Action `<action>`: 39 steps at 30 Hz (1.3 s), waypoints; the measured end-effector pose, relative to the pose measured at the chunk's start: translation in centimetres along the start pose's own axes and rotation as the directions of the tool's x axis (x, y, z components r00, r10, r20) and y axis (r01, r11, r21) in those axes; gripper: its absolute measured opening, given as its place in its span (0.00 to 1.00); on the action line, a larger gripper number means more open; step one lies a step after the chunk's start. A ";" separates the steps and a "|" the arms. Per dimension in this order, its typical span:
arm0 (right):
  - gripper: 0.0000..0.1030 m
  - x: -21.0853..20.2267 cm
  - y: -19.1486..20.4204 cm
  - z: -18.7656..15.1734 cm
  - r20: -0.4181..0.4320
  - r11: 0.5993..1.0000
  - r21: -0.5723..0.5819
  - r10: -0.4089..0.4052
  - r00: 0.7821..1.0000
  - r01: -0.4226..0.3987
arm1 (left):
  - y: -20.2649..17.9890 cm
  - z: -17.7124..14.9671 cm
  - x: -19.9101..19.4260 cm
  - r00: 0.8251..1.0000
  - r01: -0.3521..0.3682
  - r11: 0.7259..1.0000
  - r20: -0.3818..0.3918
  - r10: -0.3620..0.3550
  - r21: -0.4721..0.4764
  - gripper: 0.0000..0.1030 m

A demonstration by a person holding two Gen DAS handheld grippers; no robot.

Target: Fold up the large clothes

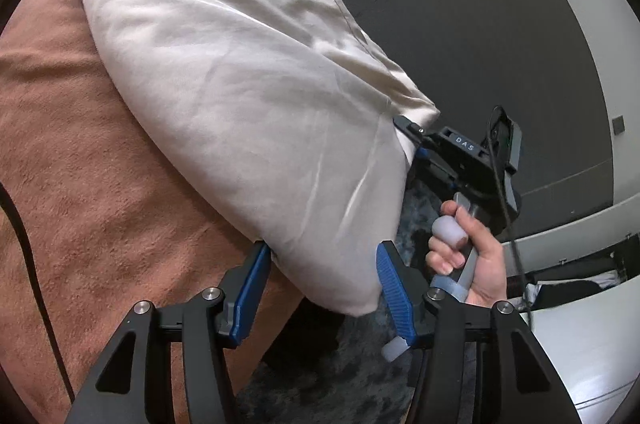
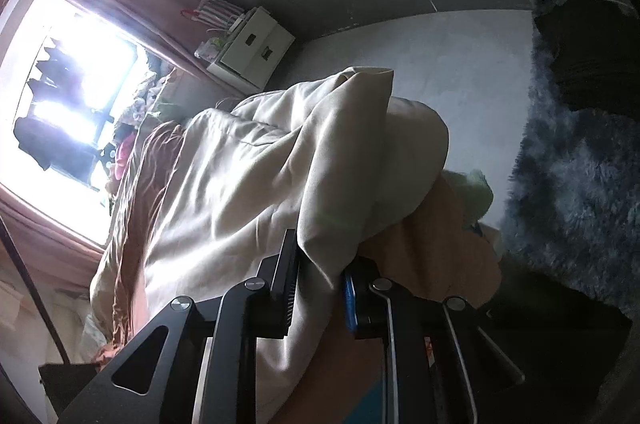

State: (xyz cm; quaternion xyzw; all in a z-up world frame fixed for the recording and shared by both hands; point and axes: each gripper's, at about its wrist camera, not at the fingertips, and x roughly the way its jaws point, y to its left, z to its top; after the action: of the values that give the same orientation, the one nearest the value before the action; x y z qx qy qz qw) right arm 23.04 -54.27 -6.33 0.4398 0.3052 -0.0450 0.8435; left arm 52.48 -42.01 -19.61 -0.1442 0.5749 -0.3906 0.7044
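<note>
The left claw point(image 1: 320, 276) stands with its blue fingers spread, a corner of the cream cloth point(image 1: 240, 84) hanging between them over the brown blanket point(image 1: 80, 184). The right claw point(image 2: 320, 276) is clenched on a fold of the same cloth, which stretches ahead of it across the bed, with white boxes point(image 2: 252, 44) far beyond by the window.

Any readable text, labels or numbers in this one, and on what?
"DAS": white letters on the black body of the right tongs, seen in the left wrist view.
Labels on the white boxes by the window: too small to read.
Nothing else legible.
</note>
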 end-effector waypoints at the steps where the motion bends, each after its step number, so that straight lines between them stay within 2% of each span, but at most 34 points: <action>1: 0.16 -0.4 0.1 -0.5 0.000 1.000 -0.001 -0.006 1.000 0.006 | 0.1 -0.2 -0.5 1.000 -0.003 1.000 0.011 0.003 -0.002 0.55; 4: 0.20 -0.7 1.5 -1.3 -0.013 0.999 -0.025 -0.045 0.999 0.044 | 0.4 -0.7 -2.8 0.997 -0.051 0.999 0.066 0.050 0.013 0.55; 7: 0.35 -1.3 3.4 -3.4 -0.002 0.996 -0.053 -0.067 0.998 0.067 | 1.0 -0.6 -5.1 0.988 -0.104 0.994 0.117 0.102 0.015 0.55; 8: 0.61 -2.0 3.8 -3.9 0.006 0.996 -0.062 -0.063 0.998 0.063 | 1.2 -0.6 -5.7 0.986 -0.108 0.994 0.129 0.106 0.009 0.55; 10: 0.90 -3.4 4.3 -5.0 0.031 0.994 -0.085 -0.060 0.998 0.062 | 1.3 -0.6 -6.7 0.984 -0.111 0.994 0.142 0.110 0.002 0.55; 18: 0.90 -8.1 7.3 -9.4 0.097 0.978 -0.185 -0.083 0.992 0.099 | 0.3 -2.2 -12.3 0.968 -0.147 0.987 0.213 0.131 0.061 0.57; 20: 0.90 -9.3 8.2 -10.7 0.116 0.973 -0.210 -0.078 0.990 0.101 | 0.0 -3.2 -14.4 0.962 -0.159 0.984 0.235 0.137 0.076 0.72; 21: 0.91 -10.1 8.9 -11.5 0.132 0.968 -0.229 -0.075 0.988 0.104 | -0.3 -3.7 -15.4 0.958 -0.168 0.982 0.250 0.142 0.085 0.76; 23: 1.00 -11.6 10.5 -13.1 0.144 0.951 -0.286 -0.076 0.987 0.115 | -1.0 -4.4 -16.8 0.949 -0.183 0.977 0.279 0.148 0.106 0.85; 26: 1.00 -13.4 12.2 -15.1 0.158 0.930 -0.344 -0.076 0.984 0.127 | -2.0 -5.8 -19.8 0.929 -0.238 0.959 0.325 0.178 0.154 0.92; 29: 1.00 -15.1 13.6 -17.1 0.181 0.911 -0.378 -0.100 0.978 0.164 | -2.9 -7.6 -23.2 0.907 -0.270 0.944 0.378 0.184 0.188 0.93; 31: 1.00 -15.9 14.3 -18.4 0.189 0.905 -0.391 -0.102 0.977 0.170 | -3.3 -8.9 -25.4 0.890 -0.283 0.939 0.417 0.182 0.195 1.00; 35: 1.00 -17.4 15.1 -20.3 0.200 0.891 -0.418 -0.099 0.975 0.176 | -3.9 -11.3 -29.1 0.864 -0.278 0.940 0.480 0.154 0.200 1.00; 39: 1.00 -19.1 15.3 -21.4 0.203 0.892 -0.424 -0.071 0.977 0.153 | -4.7 -13.8 -31.8 0.834 -0.318 0.925 0.524 0.169 0.207 1.00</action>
State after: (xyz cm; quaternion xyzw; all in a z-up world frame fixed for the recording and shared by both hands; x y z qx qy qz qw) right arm 2.66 -32.20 6.08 0.2147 0.2540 -0.0642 0.9409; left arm 36.86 -18.92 1.53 -0.0611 0.3252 -0.3252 0.8859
